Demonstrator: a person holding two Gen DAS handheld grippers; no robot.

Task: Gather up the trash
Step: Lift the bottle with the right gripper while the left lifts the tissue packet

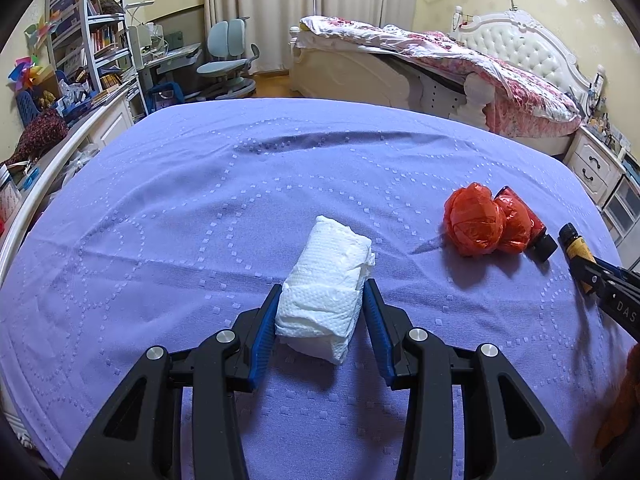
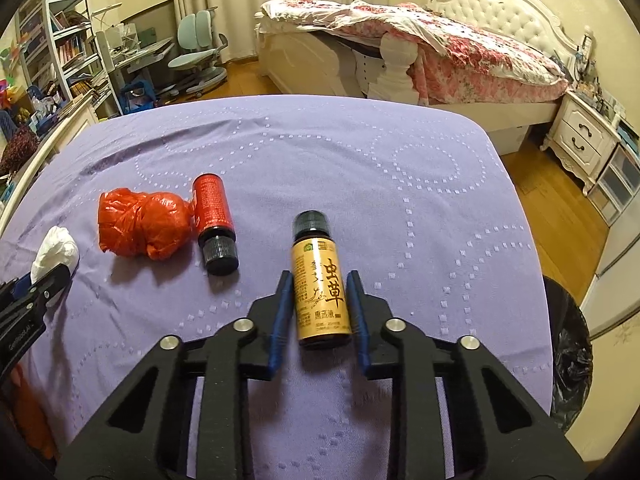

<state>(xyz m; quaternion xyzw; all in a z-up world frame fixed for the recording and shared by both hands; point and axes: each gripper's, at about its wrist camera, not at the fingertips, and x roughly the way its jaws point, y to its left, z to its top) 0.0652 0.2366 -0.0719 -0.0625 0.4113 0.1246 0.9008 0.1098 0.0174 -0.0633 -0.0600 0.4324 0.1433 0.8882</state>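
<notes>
A wad of white tissue paper lies on the purple cloth, between the fingers of my left gripper, which touch its sides. A small yellow bottle with a black cap lies between the fingers of my right gripper, which close on its sides. A crumpled orange plastic bag and a red bottle lie side by side between the two grippers. In the left wrist view the bag, the red bottle and the yellow bottle show at right.
A black-lined trash bin stands on the floor off the table's right edge. A bed, a nightstand, a desk chair and bookshelves stand beyond the table.
</notes>
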